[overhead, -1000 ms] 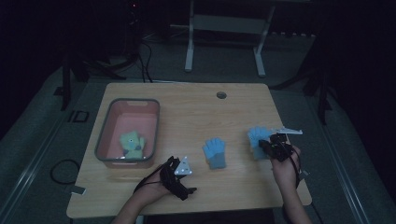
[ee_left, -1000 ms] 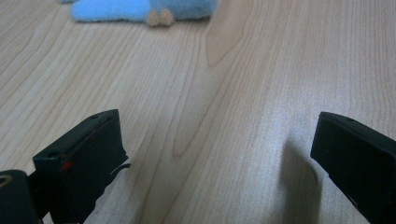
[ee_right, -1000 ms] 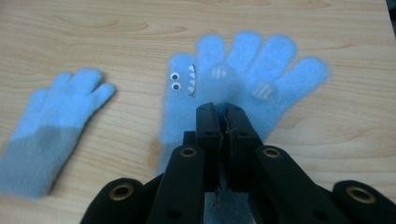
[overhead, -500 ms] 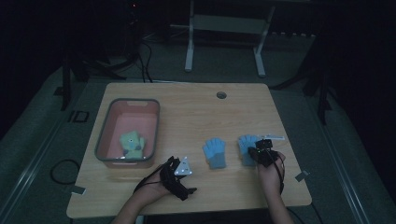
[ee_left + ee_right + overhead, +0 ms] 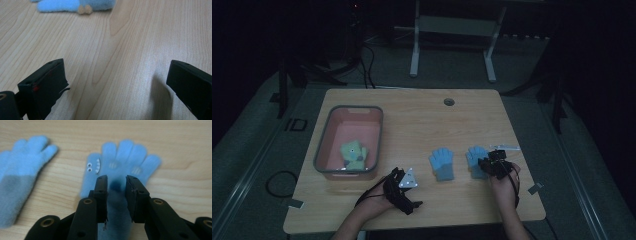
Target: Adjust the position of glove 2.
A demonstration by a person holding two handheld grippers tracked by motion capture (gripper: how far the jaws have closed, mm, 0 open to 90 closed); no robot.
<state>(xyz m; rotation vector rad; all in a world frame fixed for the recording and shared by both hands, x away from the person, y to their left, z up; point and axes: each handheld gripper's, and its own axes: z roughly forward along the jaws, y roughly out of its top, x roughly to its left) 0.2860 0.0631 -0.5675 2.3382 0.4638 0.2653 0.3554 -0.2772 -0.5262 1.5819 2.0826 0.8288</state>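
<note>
Two light blue gloves lie flat side by side on the wooden table (image 5: 412,120). The left glove (image 5: 442,162) (image 5: 22,170) lies alone. My right gripper (image 5: 485,165) (image 5: 116,178) stands over the cuff of the right glove (image 5: 474,154) (image 5: 125,157), which has small eyes and teeth on it. Its jaws have just been opening; they stand a narrow gap apart with the cuff between them, not pinched. Near the front edge, my left gripper (image 5: 411,190) (image 5: 116,67) is open wide over bare wood.
At the left stands a pink bin (image 5: 324,145) with a green glove (image 5: 354,154) in it. A round cable hole (image 5: 449,102) sits near the far edge. A thin white strip (image 5: 508,147) lies just beyond the right glove.
My right hand has carried the right glove leftward and down beside the other glove. The glove now lies flat and the jaws have parted. The left hand has not moved.
</note>
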